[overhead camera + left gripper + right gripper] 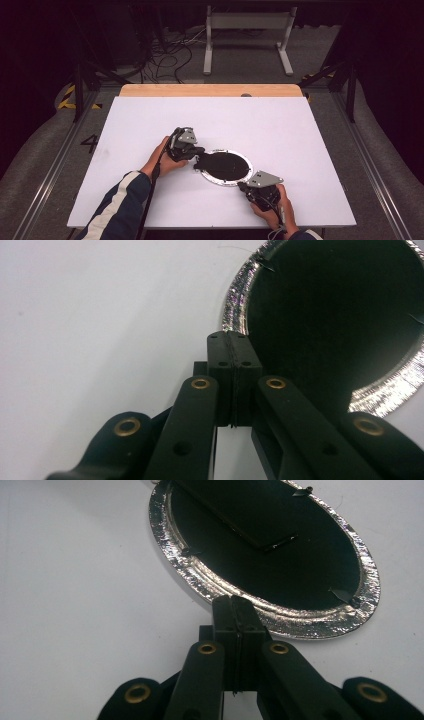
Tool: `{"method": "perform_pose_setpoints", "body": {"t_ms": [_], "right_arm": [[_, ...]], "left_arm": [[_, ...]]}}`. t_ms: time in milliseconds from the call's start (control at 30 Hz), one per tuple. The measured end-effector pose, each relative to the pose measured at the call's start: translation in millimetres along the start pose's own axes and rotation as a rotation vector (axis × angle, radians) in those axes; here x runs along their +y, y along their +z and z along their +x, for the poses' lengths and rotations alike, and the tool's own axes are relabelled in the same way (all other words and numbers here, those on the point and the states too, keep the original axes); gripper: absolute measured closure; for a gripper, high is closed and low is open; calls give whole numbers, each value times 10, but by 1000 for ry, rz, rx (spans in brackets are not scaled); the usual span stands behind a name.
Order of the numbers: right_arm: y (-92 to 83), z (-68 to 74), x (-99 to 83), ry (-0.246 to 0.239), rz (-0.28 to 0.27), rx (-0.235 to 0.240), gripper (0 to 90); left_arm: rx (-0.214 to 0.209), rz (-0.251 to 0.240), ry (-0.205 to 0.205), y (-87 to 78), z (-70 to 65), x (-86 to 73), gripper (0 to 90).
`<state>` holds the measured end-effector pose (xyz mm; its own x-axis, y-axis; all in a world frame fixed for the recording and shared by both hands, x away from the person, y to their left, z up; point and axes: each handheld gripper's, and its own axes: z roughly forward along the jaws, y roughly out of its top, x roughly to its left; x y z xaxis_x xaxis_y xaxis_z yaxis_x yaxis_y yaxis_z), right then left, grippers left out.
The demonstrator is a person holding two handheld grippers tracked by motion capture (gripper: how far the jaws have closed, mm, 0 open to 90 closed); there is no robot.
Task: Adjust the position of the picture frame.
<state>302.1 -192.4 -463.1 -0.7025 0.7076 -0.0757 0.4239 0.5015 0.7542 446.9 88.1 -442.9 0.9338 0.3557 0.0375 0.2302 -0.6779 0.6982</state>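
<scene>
Two tongs are held over a white desk (280, 130), one in each hand of a person whose forearms enter from the bottom of the high view. Between them a flat oval dish (224, 166) is seen lying on the desk surface: its centre is black and its rim is wrapped in crinkled silver foil. The dish lies a little toward the person's side of the desk's middle.

The left tongs (196, 156) are gripped by the left hand (164, 159), which comes out of a dark sleeve with white stripes (120, 200). In the left gripper view the left tongs (234, 342) are shown with their jaws pressed together, nothing between them, the tips lying right at the dish's foil rim (235, 300) and the edge of its black centre. Whether the tips actually touch the foil cannot be told.

The right tongs (245, 186) are held by the right hand (272, 202) at the near right edge of the dish. In the right gripper view the right tongs (235, 605) are likewise seen fully closed and empty, the tips just at the foil rim (295, 620); contact cannot be confirmed. A flat black rectangular piece (235, 510) is seen lying on the dish's black centre.

Beyond the white surface a strip of bare wood (210, 90) is visible at the desk's far edge.
</scene>
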Motion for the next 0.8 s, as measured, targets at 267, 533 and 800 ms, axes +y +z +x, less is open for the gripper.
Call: {"method": "perform_pose_setpoints", "body": {"t_ms": [267, 533, 800], "right_arm": [[21, -27, 23, 1, 5, -6, 900], [41, -82, 39, 17, 5, -12, 900], [49, -84, 46, 8, 6, -16, 900]], "left_arm": [[-21, 9, -9, -47, 13, -34, 897], [-26, 23, 14, -66, 8, -30, 889], [94, -13, -18, 5, 67, -30, 875]]}}
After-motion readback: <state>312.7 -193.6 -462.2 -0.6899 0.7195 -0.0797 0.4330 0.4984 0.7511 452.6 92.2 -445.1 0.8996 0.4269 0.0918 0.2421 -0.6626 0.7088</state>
